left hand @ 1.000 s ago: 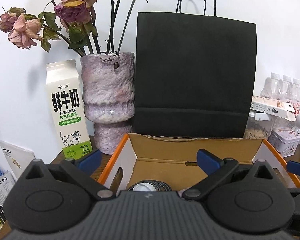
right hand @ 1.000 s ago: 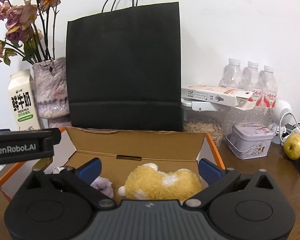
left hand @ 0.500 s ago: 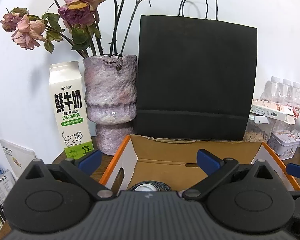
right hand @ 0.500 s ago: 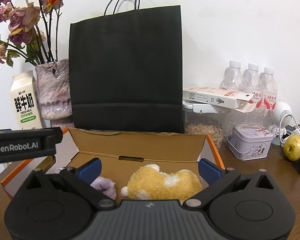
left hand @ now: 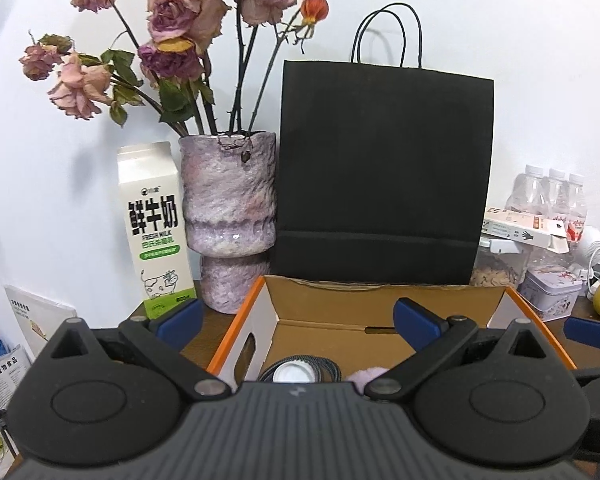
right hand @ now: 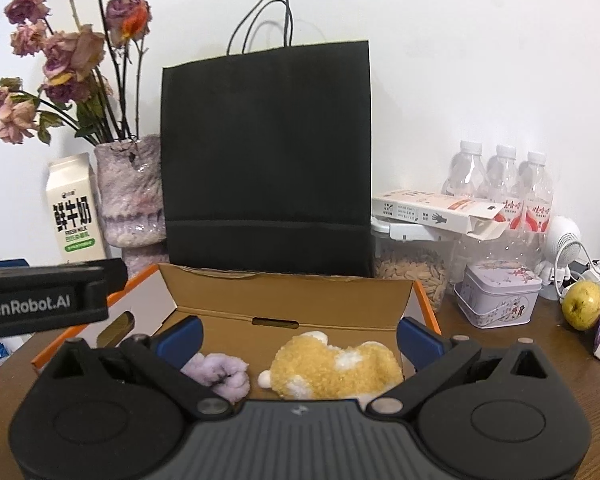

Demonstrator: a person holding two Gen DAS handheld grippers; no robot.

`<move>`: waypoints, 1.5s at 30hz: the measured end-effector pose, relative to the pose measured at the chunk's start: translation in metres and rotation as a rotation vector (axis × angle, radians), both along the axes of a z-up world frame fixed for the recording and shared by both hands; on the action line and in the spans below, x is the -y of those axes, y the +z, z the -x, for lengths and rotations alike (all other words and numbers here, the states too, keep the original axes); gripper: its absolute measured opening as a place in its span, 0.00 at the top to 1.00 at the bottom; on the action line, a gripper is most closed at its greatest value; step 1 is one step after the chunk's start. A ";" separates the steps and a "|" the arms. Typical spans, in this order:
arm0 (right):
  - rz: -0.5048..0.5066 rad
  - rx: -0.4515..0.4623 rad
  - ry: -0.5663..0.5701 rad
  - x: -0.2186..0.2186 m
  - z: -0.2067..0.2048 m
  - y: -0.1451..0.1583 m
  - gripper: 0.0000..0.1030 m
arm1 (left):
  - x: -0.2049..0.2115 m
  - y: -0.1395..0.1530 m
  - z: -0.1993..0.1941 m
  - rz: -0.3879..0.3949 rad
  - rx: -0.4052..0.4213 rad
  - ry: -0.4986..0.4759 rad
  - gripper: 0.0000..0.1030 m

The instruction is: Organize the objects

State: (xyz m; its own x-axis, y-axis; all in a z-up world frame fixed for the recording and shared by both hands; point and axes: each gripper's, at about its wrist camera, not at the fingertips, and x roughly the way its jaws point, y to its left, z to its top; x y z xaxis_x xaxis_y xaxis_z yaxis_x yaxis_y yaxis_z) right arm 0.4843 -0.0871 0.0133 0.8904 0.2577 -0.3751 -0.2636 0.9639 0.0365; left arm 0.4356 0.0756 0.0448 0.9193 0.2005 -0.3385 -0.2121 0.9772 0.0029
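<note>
Both views risen, box contents half hidden by gripper

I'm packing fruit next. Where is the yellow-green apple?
In the right wrist view, the apple sits on the table's far right, just right of the floral tin and beside white cables.

I saw an orange-edged brown box holding a yellow-and-white plush and lilac fluff, behind it a black bag.

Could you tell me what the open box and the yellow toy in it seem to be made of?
Open box: apparently corrugated cardboard, matte brown inside, orange-edged rim. Yellow toy: looks like plush fabric, with a fuzzy, nubby pile and white patches.
</note>
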 end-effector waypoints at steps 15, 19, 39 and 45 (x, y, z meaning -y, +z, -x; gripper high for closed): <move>0.060 0.091 0.062 0.007 0.074 0.000 0.00 | 0.003 -0.003 0.067 0.006 0.006 0.018 0.00; 0.059 0.108 0.078 0.013 0.096 -0.004 0.00 | 0.004 -0.008 0.086 0.005 0.007 0.037 0.00; 0.064 0.089 0.152 0.037 0.189 -0.038 0.00 | 0.022 -0.051 0.179 0.027 -0.021 0.016 0.00; 0.080 0.091 0.178 0.041 0.213 -0.045 0.00 | 0.018 -0.063 0.206 0.056 -0.032 0.036 0.00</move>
State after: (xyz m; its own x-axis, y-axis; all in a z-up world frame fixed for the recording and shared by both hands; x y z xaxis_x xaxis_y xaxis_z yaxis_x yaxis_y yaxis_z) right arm 0.2709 -0.1284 -0.0316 0.8646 0.3865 -0.3211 -0.4284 0.9009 -0.0694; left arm 0.2299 0.0573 -0.0187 0.9006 0.2129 -0.3789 -0.2473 0.9679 -0.0441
